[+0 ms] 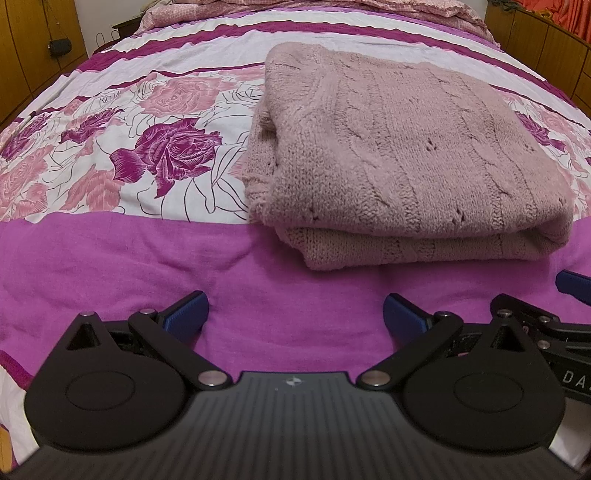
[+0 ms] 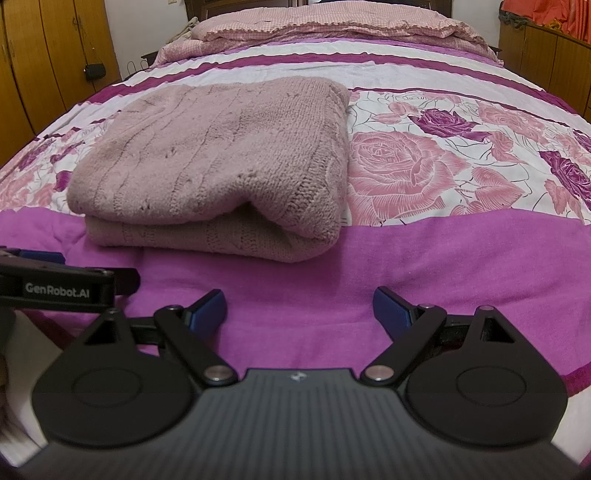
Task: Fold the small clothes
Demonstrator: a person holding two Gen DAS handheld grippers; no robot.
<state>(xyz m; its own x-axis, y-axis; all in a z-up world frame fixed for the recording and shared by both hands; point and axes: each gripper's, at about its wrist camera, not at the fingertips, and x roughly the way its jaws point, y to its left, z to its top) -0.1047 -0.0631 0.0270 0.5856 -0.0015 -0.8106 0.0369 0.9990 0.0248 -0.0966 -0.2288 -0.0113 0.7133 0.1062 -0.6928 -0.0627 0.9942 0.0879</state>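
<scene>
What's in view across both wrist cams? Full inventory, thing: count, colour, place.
knitted sweater: 1, dusty pink, folded, lying on the bed ahead of both grippers, touched by neither
bedsheet: 1, magenta and white bands with pink and purple roses, covering the bed
pillows: number unclear, pink checked, at the far end of the bed
wooden cupboards: brown, along both sides of the room
small black bag: 1, hanging on the cupboard at the far left
orange cloth: 1, top right corner, partly cut off
left gripper: 1, black with blue pads, jaws open, nothing between them, over the magenta band
right gripper: 1, black with blue pads, jaws open, nothing between them, beside the left one
</scene>
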